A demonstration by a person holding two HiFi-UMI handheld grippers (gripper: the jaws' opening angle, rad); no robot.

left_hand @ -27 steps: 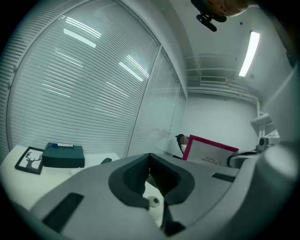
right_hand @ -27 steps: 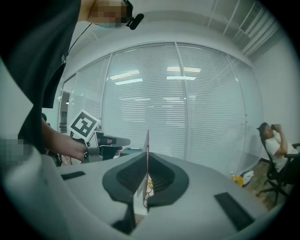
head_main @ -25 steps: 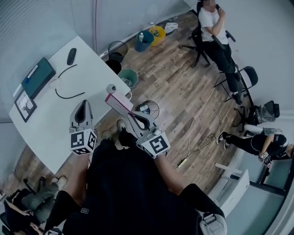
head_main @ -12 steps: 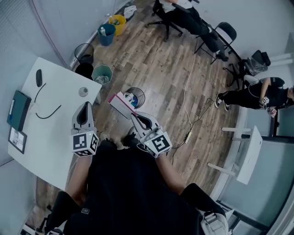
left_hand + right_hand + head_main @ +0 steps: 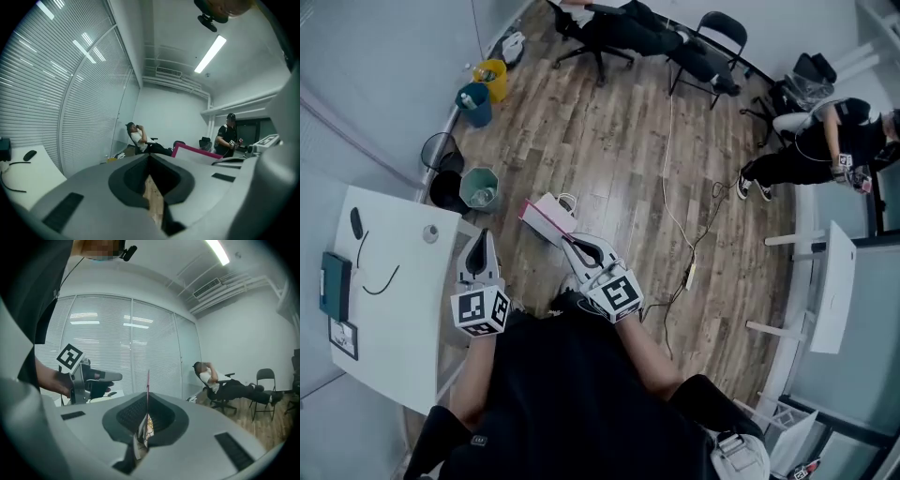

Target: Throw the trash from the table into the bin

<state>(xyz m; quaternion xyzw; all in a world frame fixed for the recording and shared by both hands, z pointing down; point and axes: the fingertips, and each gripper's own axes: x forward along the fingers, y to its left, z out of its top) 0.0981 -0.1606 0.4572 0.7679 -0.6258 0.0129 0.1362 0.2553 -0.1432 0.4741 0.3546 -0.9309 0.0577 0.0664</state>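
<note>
My right gripper [image 5: 568,240] is shut on a flat white packet with a pink edge [image 5: 544,217], held over the wooden floor. In the right gripper view the packet's pink edge [image 5: 148,383] stands upright between the closed jaws. My left gripper [image 5: 482,237] is shut with nothing in it, just past the white table's corner [image 5: 455,246]; only a sliver of floor shows between its jaws [image 5: 151,185]. The packet [image 5: 199,155] shows to its right. A wire bin [image 5: 568,201] is mostly hidden behind the packet. A green bin [image 5: 480,187] stands left of it.
A black bin [image 5: 448,191], a mesh bin [image 5: 440,150], a blue bin [image 5: 474,101] and a yellow bin [image 5: 492,74] line the wall. The table holds a small roll [image 5: 430,233], a cable [image 5: 380,280] and a book [image 5: 333,286]. People and chairs [image 5: 712,42] are across the room; a cord [image 5: 675,216] crosses the floor.
The person has turned away from the table toward the open floor. Both grippers swung with them, the right one still shut on the packet. The table has slid to the left of the view.
</note>
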